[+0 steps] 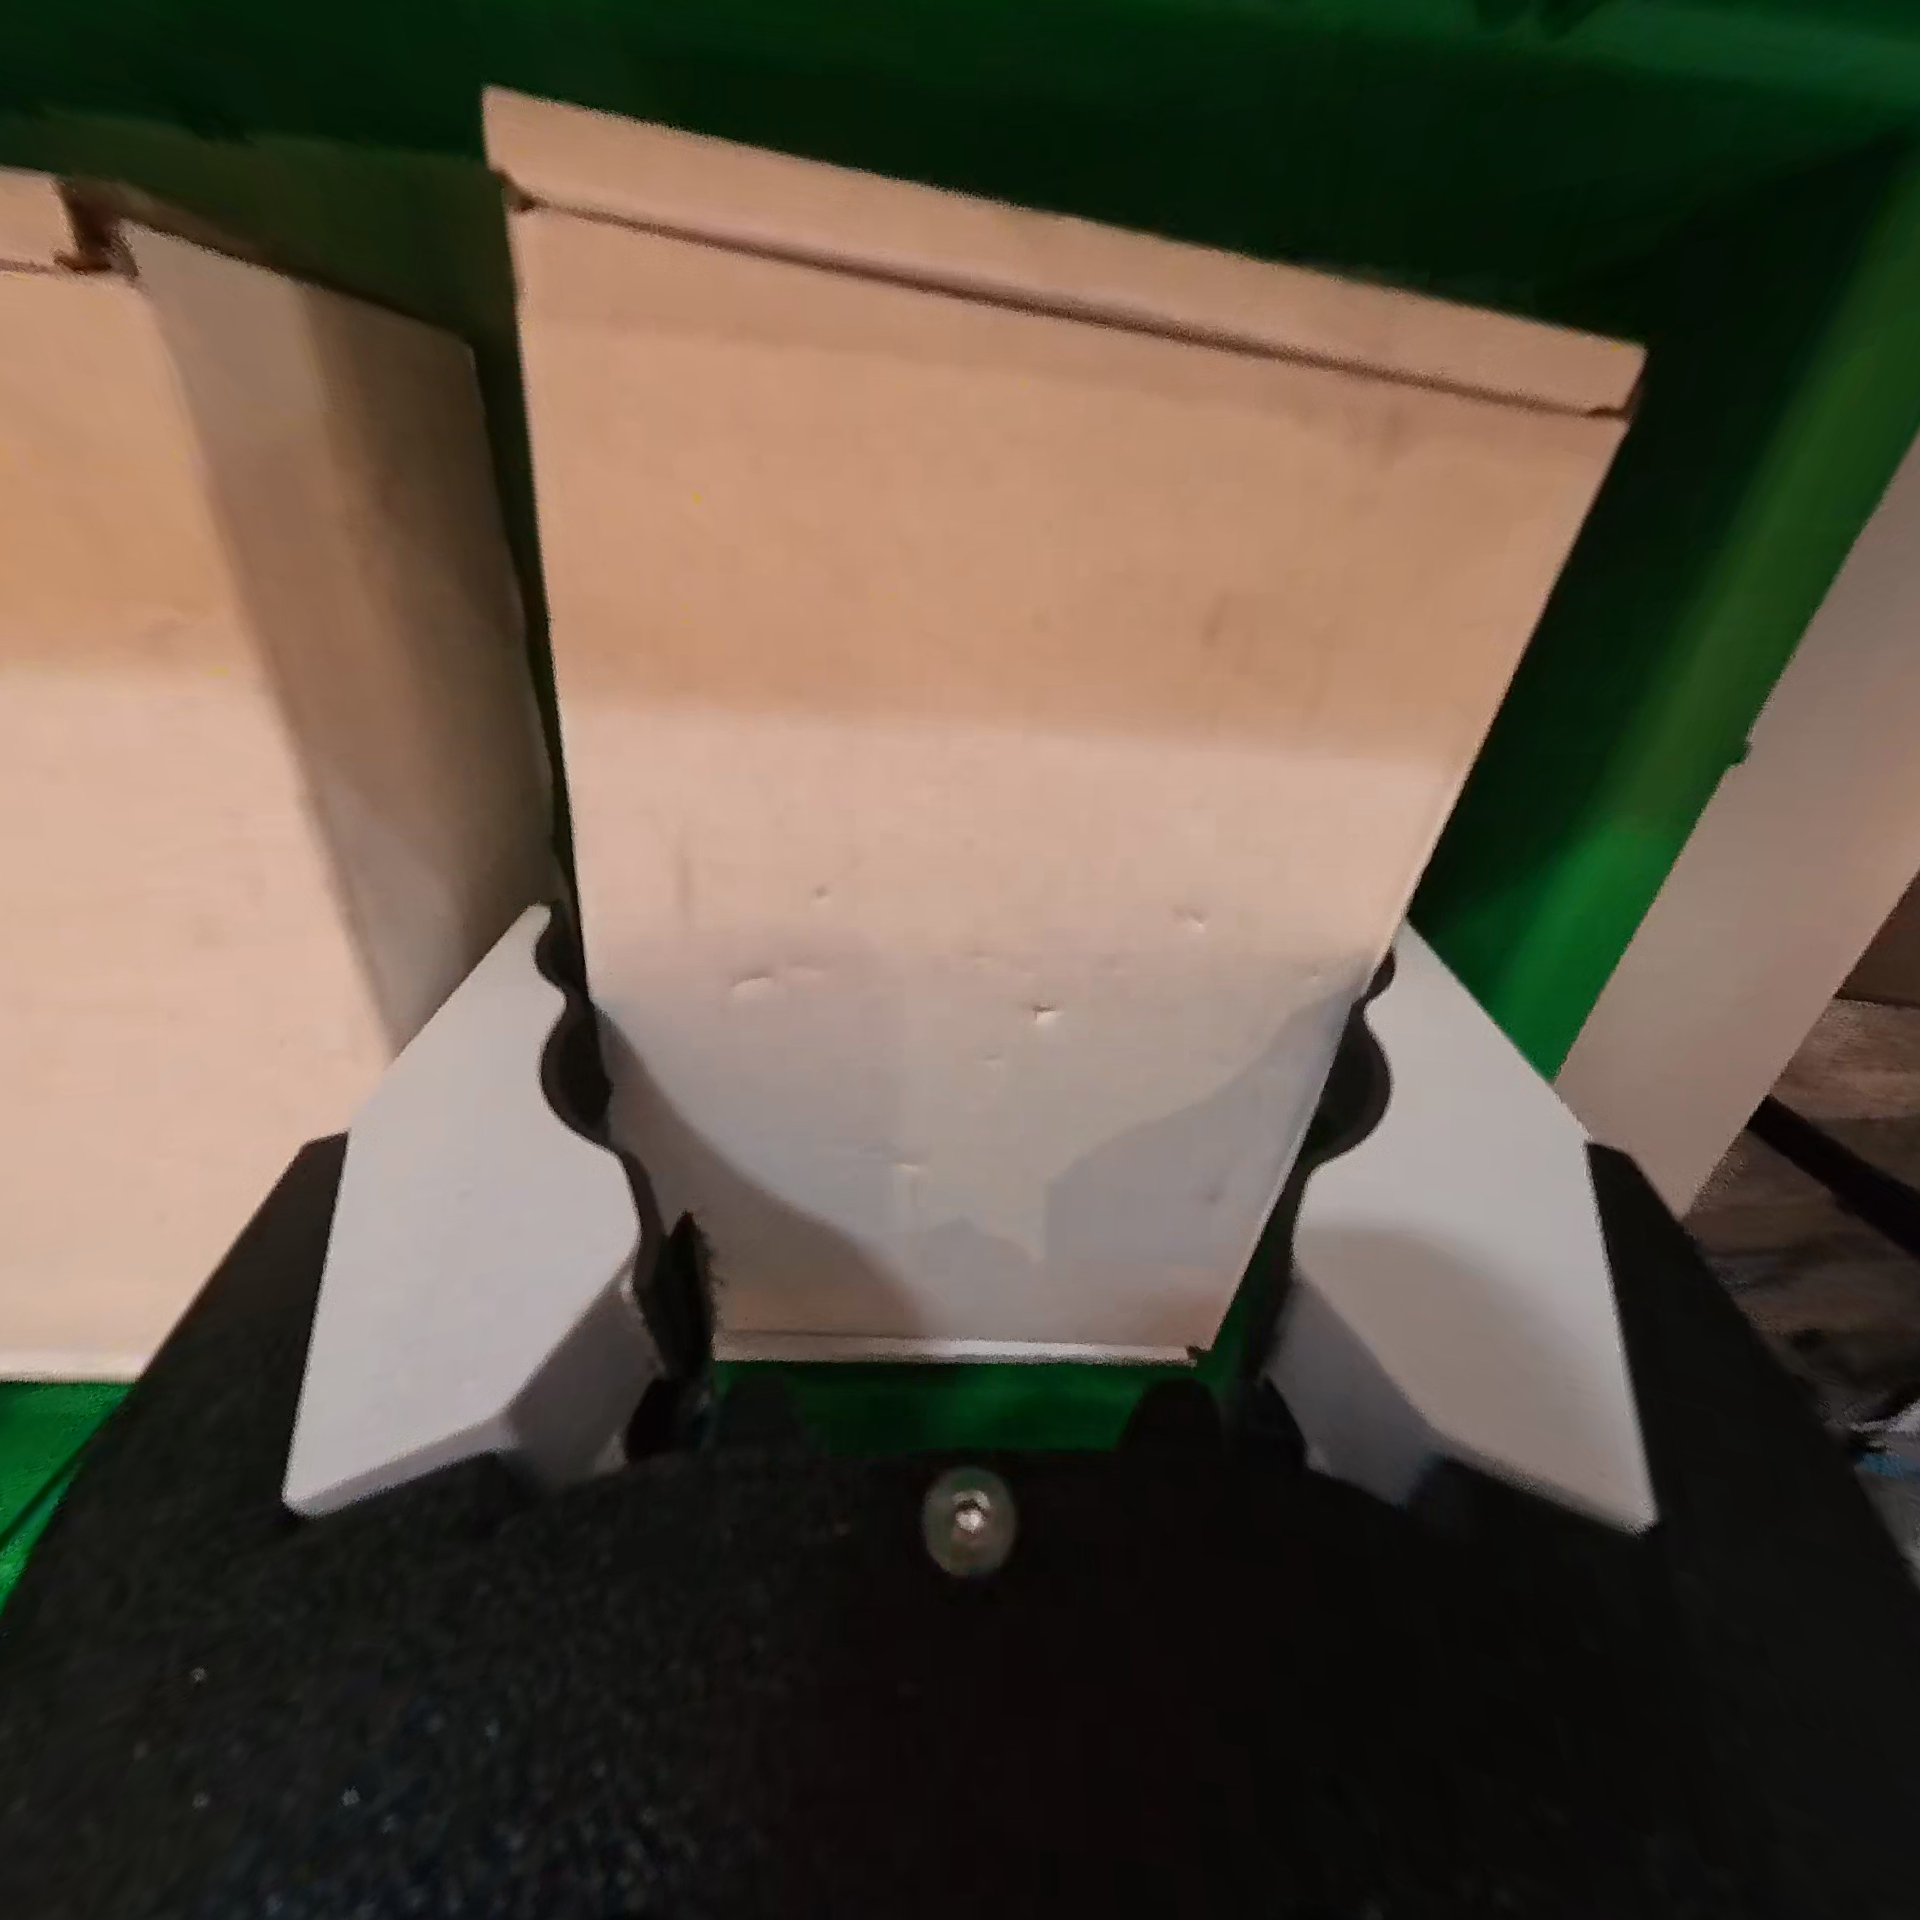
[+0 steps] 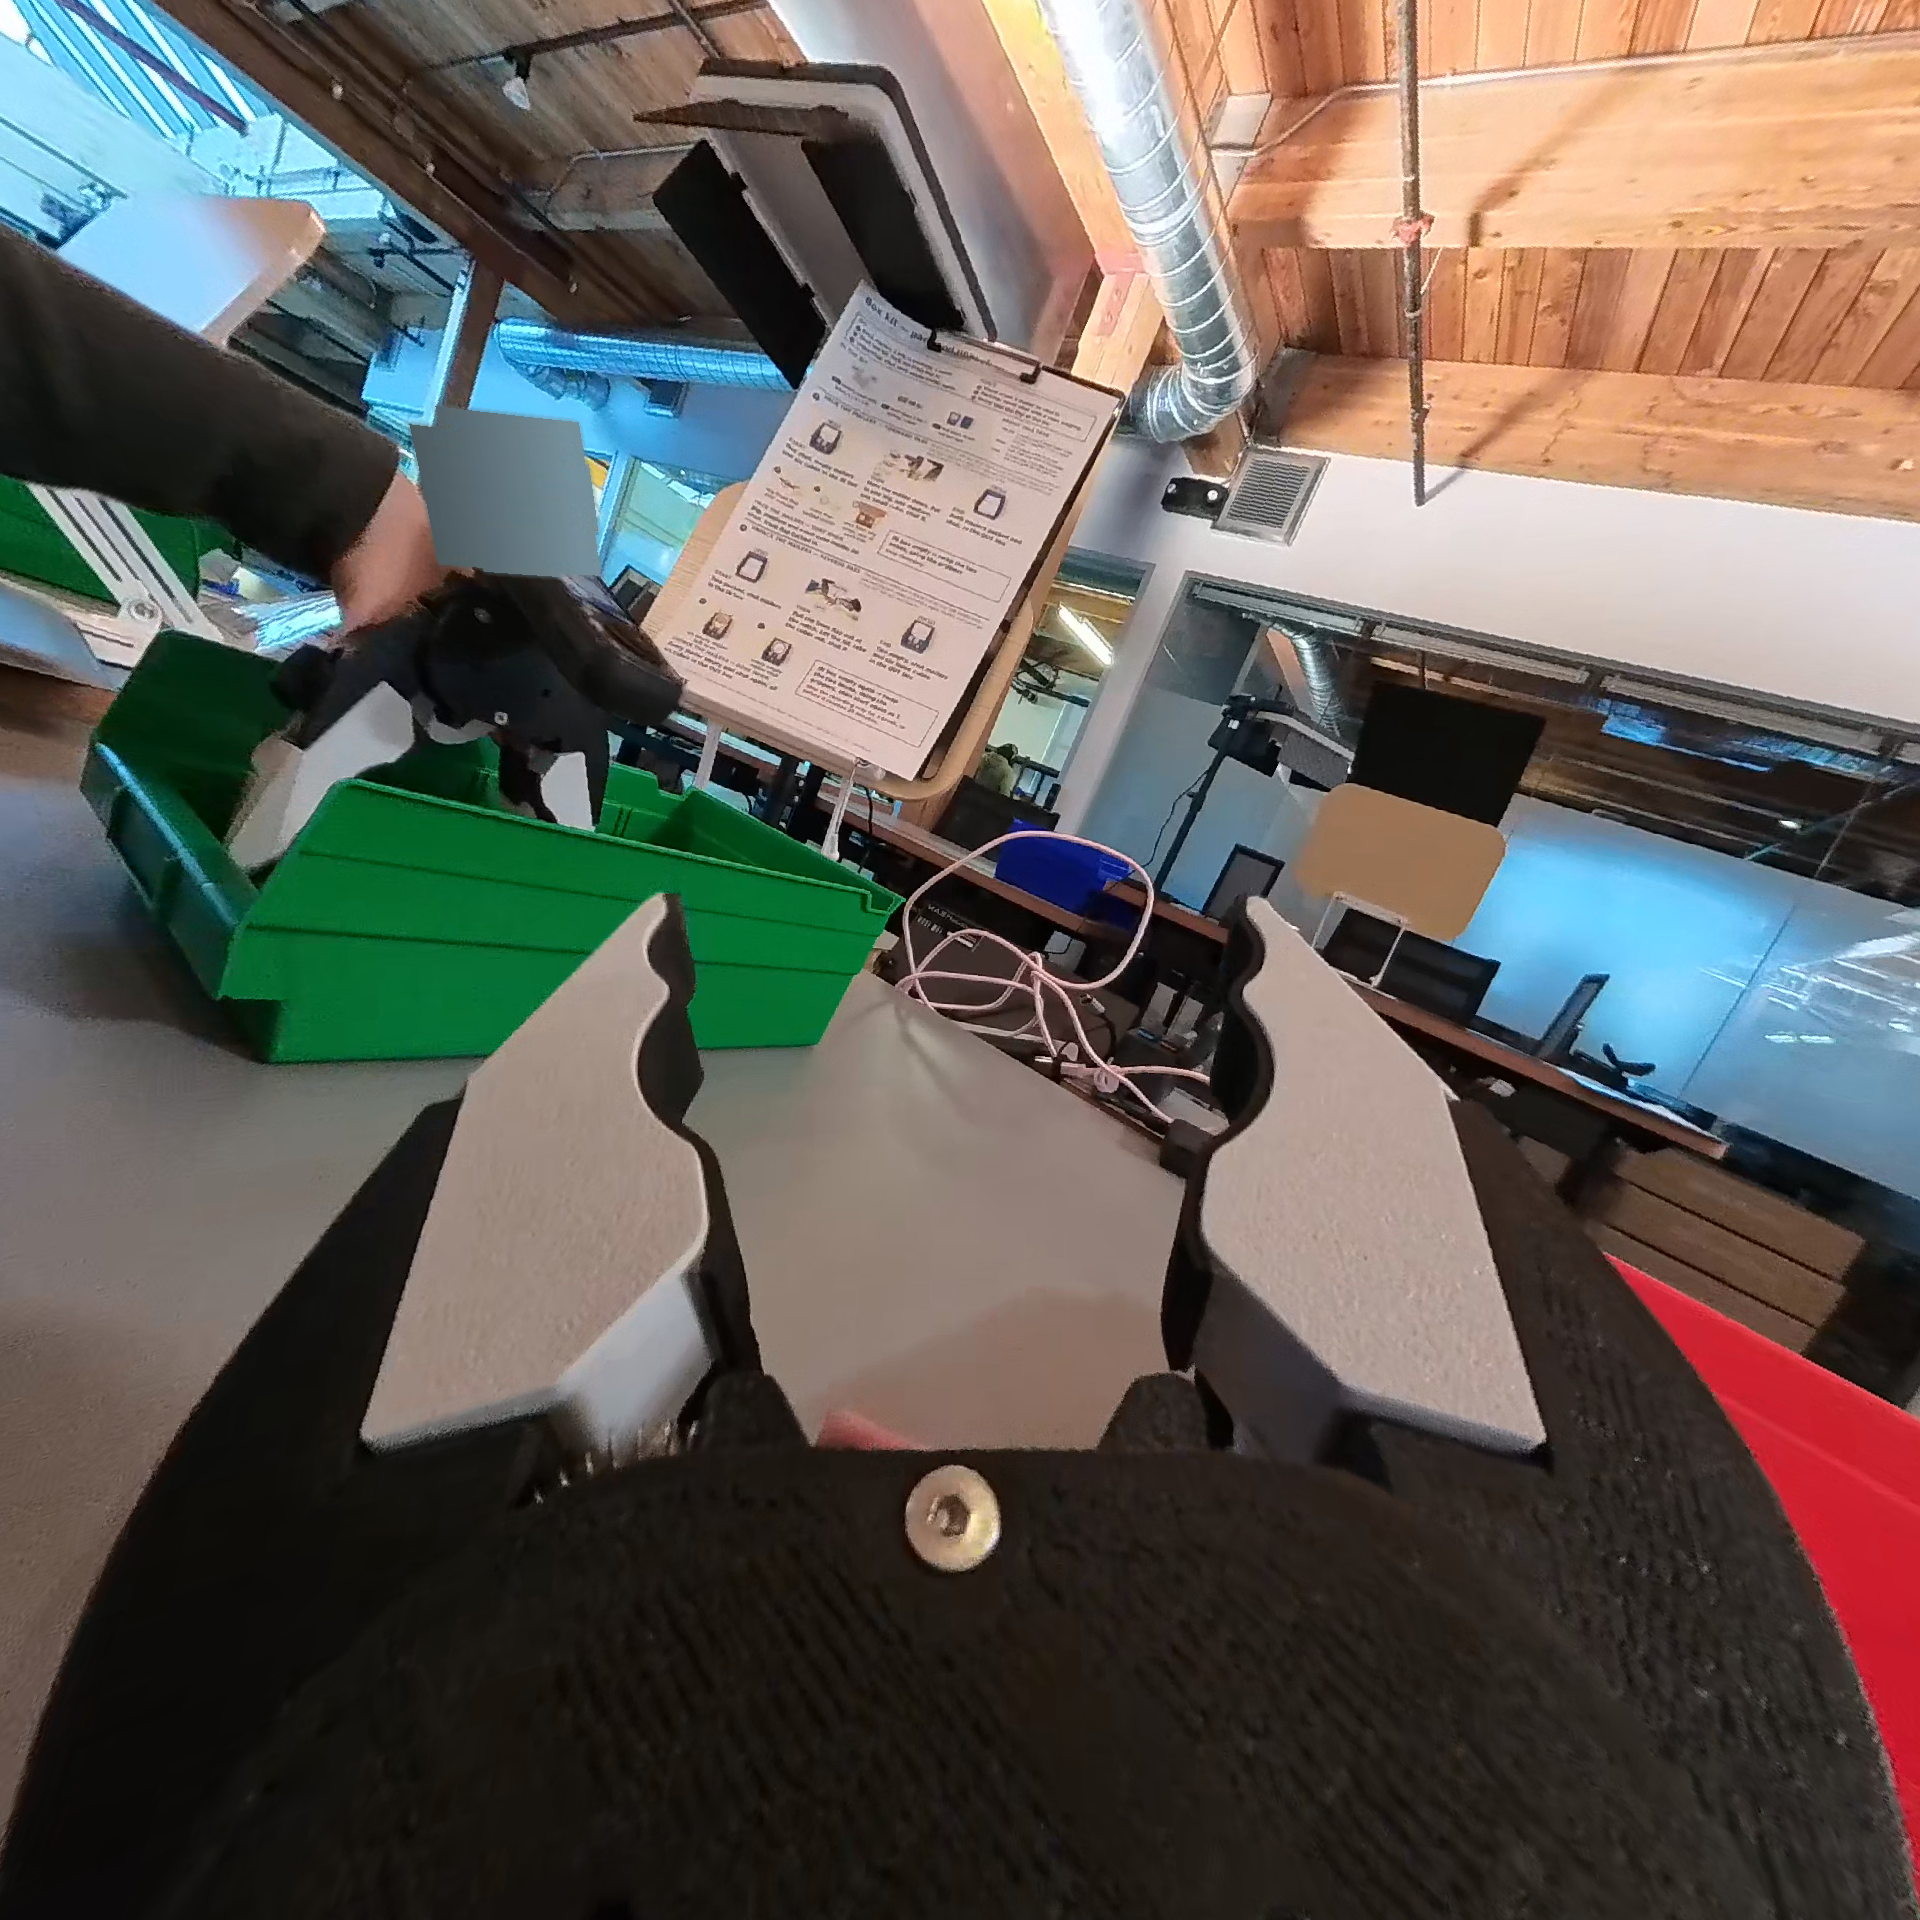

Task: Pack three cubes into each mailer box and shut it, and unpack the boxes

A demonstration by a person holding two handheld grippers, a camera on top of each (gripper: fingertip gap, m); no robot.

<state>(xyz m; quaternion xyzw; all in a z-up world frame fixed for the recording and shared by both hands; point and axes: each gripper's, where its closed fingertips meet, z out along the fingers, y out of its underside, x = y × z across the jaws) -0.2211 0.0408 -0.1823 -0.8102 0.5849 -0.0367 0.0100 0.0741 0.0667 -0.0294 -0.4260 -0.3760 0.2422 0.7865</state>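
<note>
Left wrist view: left gripper grips a shut mailer box inside the green bin, beside another box. Right gripper gapes wide outside the bin, holding nothing.

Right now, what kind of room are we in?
Probably a workshop or lab office: long desks with chairs, bare metal ducts under a wooden ceiling, and an instruction sheet on a clipboard.

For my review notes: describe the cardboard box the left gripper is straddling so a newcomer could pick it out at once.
Start at the green bin on the grey table. Inside it, closed cardboard mailer boxes stand side by side. The one meant stands between the fingers of the left gripper, with bare green bin wall on its right, unlike its neighbour to the left, which no gripper reaches.
</note>
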